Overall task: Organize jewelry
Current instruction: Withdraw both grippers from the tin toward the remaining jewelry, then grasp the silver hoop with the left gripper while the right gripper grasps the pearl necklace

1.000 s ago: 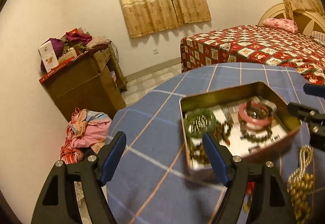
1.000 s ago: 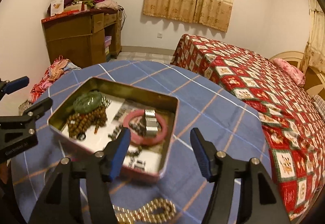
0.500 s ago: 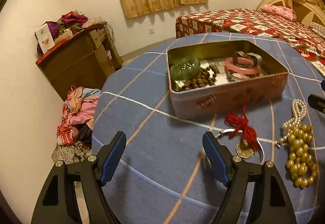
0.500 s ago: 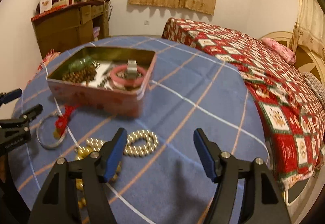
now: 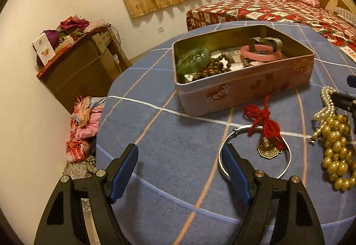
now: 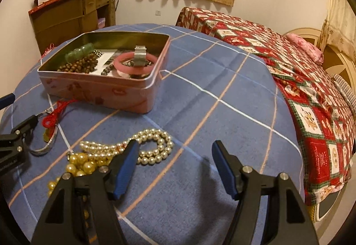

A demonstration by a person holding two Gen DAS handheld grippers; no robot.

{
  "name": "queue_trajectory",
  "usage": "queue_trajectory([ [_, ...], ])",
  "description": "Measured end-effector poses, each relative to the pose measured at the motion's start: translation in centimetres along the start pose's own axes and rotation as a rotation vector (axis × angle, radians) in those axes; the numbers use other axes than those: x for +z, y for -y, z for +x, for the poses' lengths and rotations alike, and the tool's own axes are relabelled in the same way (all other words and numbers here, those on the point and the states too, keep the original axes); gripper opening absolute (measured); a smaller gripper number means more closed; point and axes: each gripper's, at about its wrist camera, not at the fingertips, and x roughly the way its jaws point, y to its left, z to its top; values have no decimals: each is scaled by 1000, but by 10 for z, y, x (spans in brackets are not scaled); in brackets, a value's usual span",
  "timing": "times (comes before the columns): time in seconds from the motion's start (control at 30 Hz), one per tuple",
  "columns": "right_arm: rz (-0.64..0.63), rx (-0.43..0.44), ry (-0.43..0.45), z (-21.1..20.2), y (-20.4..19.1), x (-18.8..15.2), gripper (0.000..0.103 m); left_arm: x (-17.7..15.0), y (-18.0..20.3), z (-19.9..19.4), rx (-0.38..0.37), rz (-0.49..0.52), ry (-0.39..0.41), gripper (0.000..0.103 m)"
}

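A pink tin (image 5: 244, 91) (image 6: 98, 89) stands open on the blue checked table, holding a green bangle (image 5: 193, 60), brown beads (image 5: 213, 69), a pink bangle (image 5: 260, 53) and a metal watch band (image 6: 140, 56). In front of it lie a silver bangle (image 5: 224, 169) with a red cord and brass charm (image 5: 268, 150), a pearl string (image 6: 153, 142) and gold beads (image 5: 336, 151) (image 6: 80, 162). My left gripper (image 5: 180, 169) is open and empty, just left of the silver bangle. My right gripper (image 6: 174, 167) is open and empty, its left finger over the pearls.
The round table's edge (image 5: 102, 133) drops off at the left above a heap of clothes (image 5: 83, 129) on the floor. A cluttered wooden cabinet (image 6: 71, 16) stands by the wall. A bed with a red patterned cover (image 6: 300, 80) is close on the right.
Both grippers have pulled back from over the tin and come down toward the table's near side. The loose jewelry in front of the tin has come into view. Both stay open.
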Motion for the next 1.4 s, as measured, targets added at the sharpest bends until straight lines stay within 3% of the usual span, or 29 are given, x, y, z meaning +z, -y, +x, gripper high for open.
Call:
queue_trajectory([
  [0.17, 10, 3, 0, -1, 2, -3, 75, -2, -4, -2, -14, -4, 5, 75],
  [0.23, 15, 6, -1, -1, 2, -3, 75, -2, -1, -4, -64, -6, 0, 51],
  [0.4, 14, -2, -1, -1, 1, -3, 78, -1, 8, -6, -168, 1, -11, 9],
  [0.5, 22, 4, -2, 0, 3, -3, 78, -1, 5, -7, -188, -13, -18, 3],
  [0.8, 27, 9, -3, 0, 4, -3, 78, 13, -22, -44, -198, -125, 113, 3],
  [1.13, 25, 8, 1, 0, 3, -3, 78, 17, -29, -64, -247, -155, 168, 3],
  [1.4, 35, 43, -10, 1, 6, -2, 78, 19, -42, -72, -197, -178, 192, 3],
])
